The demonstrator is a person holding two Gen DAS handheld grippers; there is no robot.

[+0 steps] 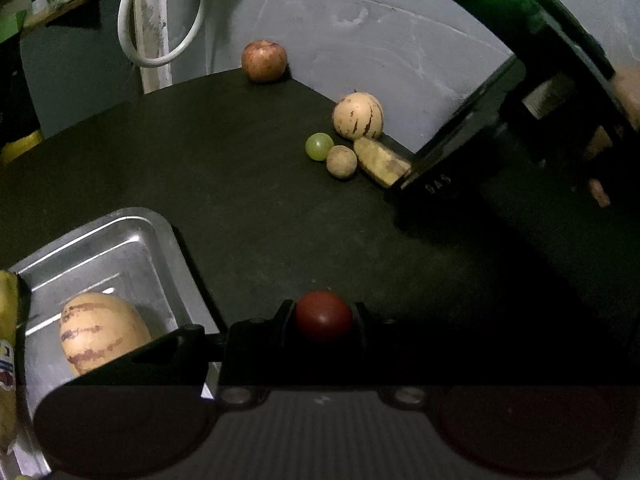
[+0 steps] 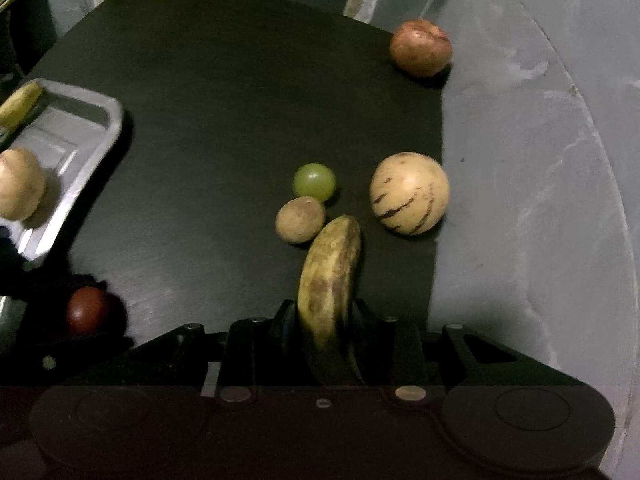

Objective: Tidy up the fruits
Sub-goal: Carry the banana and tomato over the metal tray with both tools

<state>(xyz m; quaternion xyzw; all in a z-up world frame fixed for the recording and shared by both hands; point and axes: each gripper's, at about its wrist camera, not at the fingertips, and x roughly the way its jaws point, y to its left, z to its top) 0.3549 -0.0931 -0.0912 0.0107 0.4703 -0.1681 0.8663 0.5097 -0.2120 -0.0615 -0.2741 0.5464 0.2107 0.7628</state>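
Observation:
My left gripper point(image 1: 323, 316) is shut on a small dark red fruit point(image 1: 323, 315), just right of a metal tray point(image 1: 120, 236) that holds a striped pale melon point(image 1: 102, 332). The same red fruit point(image 2: 86, 310) shows at the lower left of the right wrist view. My right gripper point(image 2: 326, 320) is shut on a spotted yellow banana point(image 2: 332, 276) lying on the black table point(image 2: 220, 100). Close to the banana lie a small brown round fruit point(image 2: 300, 219), a green grape point(image 2: 315, 181) and a second striped pale melon point(image 2: 409, 193). A reddish-brown apple point(image 2: 421, 48) sits at the far edge.
The table's right edge runs close beside the striped melon and the banana, with grey floor point(image 2: 540, 160) beyond. A banana point(image 2: 20, 102) rests at the tray's far side. A white cable loop point(image 1: 160, 20) hangs behind the table.

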